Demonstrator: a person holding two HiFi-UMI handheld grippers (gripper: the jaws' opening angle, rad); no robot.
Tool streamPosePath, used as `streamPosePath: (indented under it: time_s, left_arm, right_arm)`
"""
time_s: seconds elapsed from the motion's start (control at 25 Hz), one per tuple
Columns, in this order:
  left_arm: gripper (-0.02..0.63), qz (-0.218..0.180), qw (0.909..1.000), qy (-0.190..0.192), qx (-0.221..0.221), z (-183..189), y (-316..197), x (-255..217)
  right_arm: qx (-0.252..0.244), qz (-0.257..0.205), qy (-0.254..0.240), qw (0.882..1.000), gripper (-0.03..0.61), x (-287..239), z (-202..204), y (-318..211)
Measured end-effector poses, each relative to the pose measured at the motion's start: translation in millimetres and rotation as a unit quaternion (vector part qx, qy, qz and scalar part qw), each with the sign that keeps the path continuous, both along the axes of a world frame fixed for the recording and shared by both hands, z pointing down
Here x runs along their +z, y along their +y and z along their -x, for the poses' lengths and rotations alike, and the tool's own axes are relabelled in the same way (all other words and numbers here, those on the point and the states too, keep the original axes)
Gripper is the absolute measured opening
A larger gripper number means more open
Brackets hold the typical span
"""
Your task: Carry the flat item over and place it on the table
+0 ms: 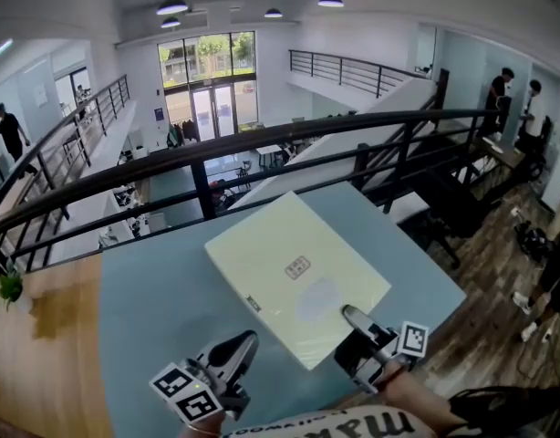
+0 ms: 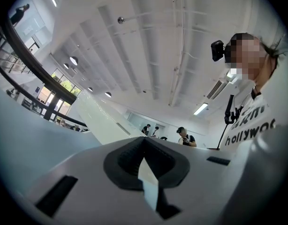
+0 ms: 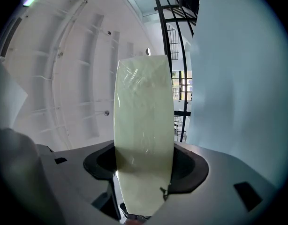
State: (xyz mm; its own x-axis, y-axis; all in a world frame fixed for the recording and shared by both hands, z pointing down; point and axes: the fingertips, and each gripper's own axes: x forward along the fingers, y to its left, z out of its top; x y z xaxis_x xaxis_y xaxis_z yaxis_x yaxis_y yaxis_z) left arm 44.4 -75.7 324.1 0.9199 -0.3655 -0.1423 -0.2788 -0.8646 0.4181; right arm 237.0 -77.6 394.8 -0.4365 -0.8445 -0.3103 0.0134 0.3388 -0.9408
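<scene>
Centre frame, your right tongs [image 1: 350, 316] are clamping the flat box [image 1: 296, 276] over the counter [image 1: 152, 308] — left tongs [image 1: 246, 342] closed.

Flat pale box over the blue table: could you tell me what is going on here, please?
A person holds a flat pale box with the right hand-held gripper, which is clamped on the box's near edge. The box is over the blue table, beside a railing; whether it touches the table is unclear. The left hand-held gripper holds nothing, its jaws nearly together.
</scene>
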Motion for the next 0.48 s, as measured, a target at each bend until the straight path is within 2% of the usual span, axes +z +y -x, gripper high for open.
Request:
streamPosePath:
  time_s: [0.28,0.48]
  left_arm:
    - [0.000,0.008,0.9993,0.001,-0.035,-19.0,-15.3,13.9]
    - [0.000,0.015,0.9983,-0.014,-0.055,-21.0,-23.7,26.3]
  right_arm:
    - [-0.052,0.007,0.000,0.999,0.296,9.1,-7.8,-35.5]
    - [-0.079,0.019,-0.008,0.997,0.296,19.7,-2.0,-55.9]
